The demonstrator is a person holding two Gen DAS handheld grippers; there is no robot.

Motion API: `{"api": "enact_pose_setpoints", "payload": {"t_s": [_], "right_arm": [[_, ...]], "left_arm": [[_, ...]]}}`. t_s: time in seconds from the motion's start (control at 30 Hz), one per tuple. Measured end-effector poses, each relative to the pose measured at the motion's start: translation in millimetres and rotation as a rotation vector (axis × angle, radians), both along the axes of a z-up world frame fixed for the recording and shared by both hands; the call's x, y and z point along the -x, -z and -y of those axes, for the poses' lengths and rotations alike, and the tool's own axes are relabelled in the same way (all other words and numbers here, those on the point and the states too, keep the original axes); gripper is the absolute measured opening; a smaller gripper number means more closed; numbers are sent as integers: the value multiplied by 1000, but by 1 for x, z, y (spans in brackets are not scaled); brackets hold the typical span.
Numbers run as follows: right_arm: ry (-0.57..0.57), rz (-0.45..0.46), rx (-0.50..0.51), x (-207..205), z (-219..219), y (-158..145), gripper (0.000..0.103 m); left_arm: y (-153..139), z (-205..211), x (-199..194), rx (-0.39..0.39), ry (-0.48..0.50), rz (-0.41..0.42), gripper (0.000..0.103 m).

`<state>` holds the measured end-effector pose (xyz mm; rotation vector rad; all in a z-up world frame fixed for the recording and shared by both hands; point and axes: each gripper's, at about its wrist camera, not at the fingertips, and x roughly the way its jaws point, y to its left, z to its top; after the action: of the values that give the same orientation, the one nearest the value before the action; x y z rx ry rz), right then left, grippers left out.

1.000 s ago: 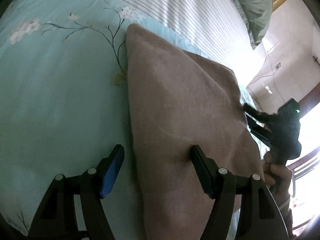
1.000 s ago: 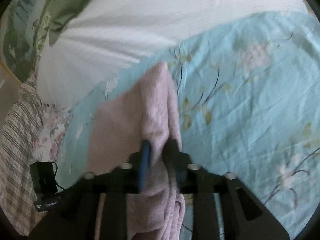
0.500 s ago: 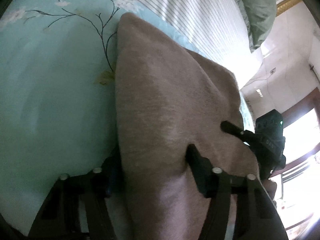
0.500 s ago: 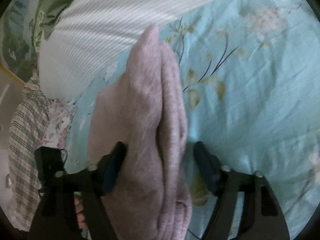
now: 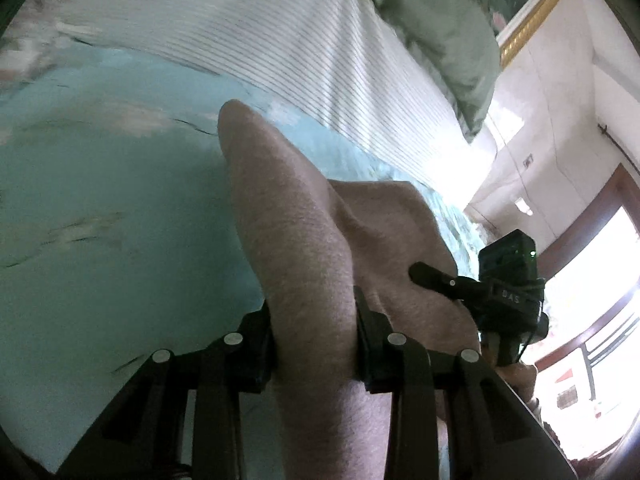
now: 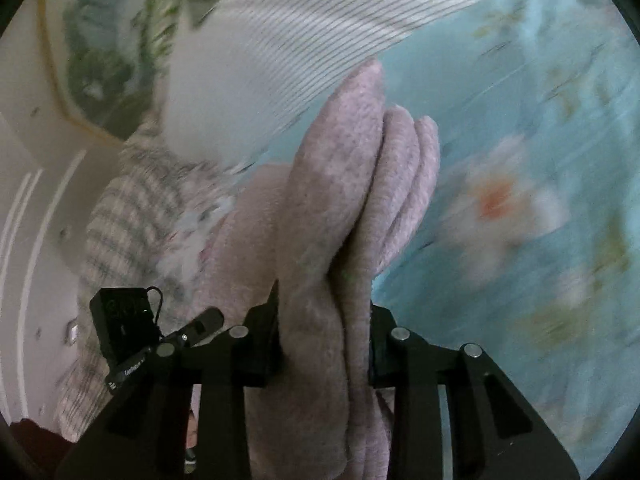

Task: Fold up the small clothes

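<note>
A folded pink fleece garment [image 5: 296,240] is lifted off the light-blue floral bedsheet [image 5: 100,220]. My left gripper [image 5: 314,340] is shut on one end of it, the cloth bunched between the jaws. In the right wrist view the same garment [image 6: 340,200] shows as several thick layers, and my right gripper [image 6: 324,340] is shut on its other end. The right gripper also shows in the left wrist view [image 5: 432,276], at the garment's far side. The left gripper shows in the right wrist view [image 6: 200,324], low on the left.
A white striped pillow [image 5: 300,48] lies beyond the garment, with a green cover [image 5: 432,16] behind it. A checked cloth [image 6: 132,208] lies at the left in the right wrist view. The bedsheet [image 6: 540,160] spreads to the right.
Both grippers closed on the folded garment's ends and lifted it off the sheet. The right gripper had opened and re-gripped around the thicker fold. Both views tilted upward.
</note>
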<state>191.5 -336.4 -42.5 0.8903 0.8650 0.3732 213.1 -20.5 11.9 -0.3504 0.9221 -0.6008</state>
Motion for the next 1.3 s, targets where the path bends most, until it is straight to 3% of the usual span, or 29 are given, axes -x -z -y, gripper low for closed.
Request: {"api": "enact_pose_setpoints", "payload": {"t_s": [0.2, 0.3, 0.47, 0.5, 0.57, 0.63, 0.77, 0.93, 1.0, 1.03, 1.07, 1.13, 1.3], "right_arm": [[-131, 24, -45, -5, -75, 13, 33], [-167, -3, -40, -5, -98, 25, 33], [-184, -89, 107, -6, -120, 40, 39], [-181, -95, 112, -6, -119, 41, 42], [-169, -116, 139, -6, -119, 41, 60], [-152, -131, 199, -6, -115, 34, 65], [-120, -82, 277, -9, -103, 10, 65], [-46, -2, 302, -37, -93, -11, 65], [-38, 1, 315, -52, -97, -10, 59], [-40, -8, 321, -60, -100, -6, 50], [-46, -32, 324, -68, -103, -1, 31], [-75, -72, 294, -82, -109, 7, 10], [5, 119, 198, -62, -94, -30, 8]], "left_arm": [[-6, -67, 48, -59, -107, -14, 32], [13, -83, 60, -96, -137, -61, 33], [52, -95, 63, -115, -189, -162, 43], [53, -97, 63, -117, -194, -163, 47], [49, -100, 64, -128, -203, -160, 53], [40, -106, 66, -142, -216, -138, 53], [15, -123, 68, -129, -247, -65, 51], [2, -117, 68, -55, -157, -21, 50], [3, -104, 67, -58, -119, -16, 49], [6, -96, 67, -63, -94, -17, 45], [9, -90, 66, -68, -82, -22, 44], [14, -82, 65, -75, -53, -32, 40], [15, -77, 65, -110, -29, -20, 40]]}}
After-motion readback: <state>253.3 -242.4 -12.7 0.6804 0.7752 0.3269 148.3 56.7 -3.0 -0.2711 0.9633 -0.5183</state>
